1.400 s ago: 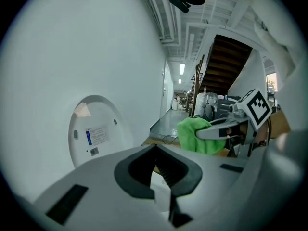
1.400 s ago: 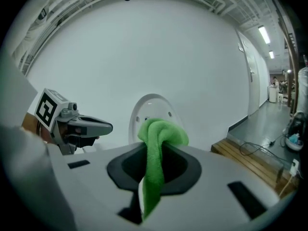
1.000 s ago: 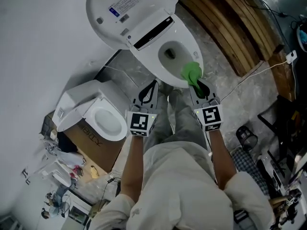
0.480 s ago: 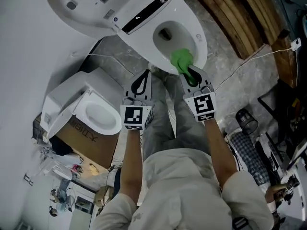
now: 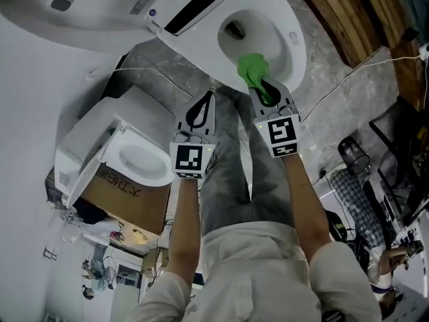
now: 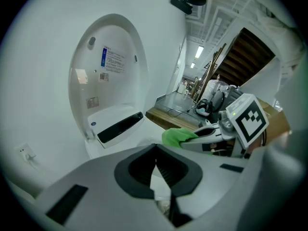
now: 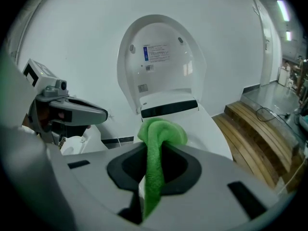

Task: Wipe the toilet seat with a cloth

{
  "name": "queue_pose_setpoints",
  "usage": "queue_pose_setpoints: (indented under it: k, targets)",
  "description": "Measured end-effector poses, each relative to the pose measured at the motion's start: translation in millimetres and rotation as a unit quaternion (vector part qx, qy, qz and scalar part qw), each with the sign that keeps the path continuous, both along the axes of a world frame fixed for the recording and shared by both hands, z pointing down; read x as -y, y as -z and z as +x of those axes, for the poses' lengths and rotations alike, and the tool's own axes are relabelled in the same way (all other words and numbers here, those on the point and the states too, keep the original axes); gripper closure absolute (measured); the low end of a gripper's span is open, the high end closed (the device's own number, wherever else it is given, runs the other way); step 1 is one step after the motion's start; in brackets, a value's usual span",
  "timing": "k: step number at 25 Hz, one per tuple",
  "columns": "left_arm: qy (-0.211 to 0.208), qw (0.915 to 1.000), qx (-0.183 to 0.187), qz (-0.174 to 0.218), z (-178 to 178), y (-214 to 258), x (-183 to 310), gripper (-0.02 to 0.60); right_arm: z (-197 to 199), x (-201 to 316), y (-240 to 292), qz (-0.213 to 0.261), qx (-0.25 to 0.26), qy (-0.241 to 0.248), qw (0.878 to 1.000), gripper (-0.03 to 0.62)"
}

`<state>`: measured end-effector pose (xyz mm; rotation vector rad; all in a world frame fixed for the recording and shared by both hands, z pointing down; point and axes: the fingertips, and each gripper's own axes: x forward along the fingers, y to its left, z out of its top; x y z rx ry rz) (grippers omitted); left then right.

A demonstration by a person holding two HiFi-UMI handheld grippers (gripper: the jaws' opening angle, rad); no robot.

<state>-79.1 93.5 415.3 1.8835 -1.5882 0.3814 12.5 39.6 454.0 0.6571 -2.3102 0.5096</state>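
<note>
**Head view.** Both forearms extend forward from the body, roughly parallel, with the marker cubes facing up. The right forearm [image 5: 303, 196] reaches further. The right claw [image 5: 263, 86] is clamped on the green cloth [image 5: 253, 69], and the bunched end of the cloth lies over the near rim of the toilet seat [image 5: 292, 44]. Contact with the rim cannot be confirmed from this angle. The left claw [image 5: 210, 94] is level with the toilet's near edge, just beside the right claw and off to the side of the bowl, above the grey floor [image 5: 167, 72]. The lid [image 5: 100, 9] stands raised. A second toilet [image 5: 144, 163] sits in a cardboard box [image 5: 127, 196] at the person's left.

**Left gripper view.** The left claw [image 6: 155, 163] has its two jaws brought together, and nothing sits between them. It points toward the raised lid [image 6: 110, 76]. The right claw [image 6: 204, 133] enters from the right, with the cloth [image 6: 177, 136] at its tip.

**Right gripper view.** The right claw [image 7: 153, 177] pinches the cloth [image 7: 159, 136], which runs up between the jaws and folds over in a lump above them. The lid [image 7: 161, 57] is straight ahead. The left claw [image 7: 94, 113] shows at the left. Wooden steps [image 7: 250, 134] lie at the right.
</note>
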Motion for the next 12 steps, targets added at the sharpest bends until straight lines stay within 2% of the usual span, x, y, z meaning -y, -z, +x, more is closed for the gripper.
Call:
queue_pose_setpoints:
  k: [12]
  targets:
    - [-0.021, 0.9996, -0.013, -0.012, -11.8, -41.8, -5.7, 0.569, -39.0, -17.9, -81.8, -0.016, -0.037, 0.015, 0.999, 0.545]
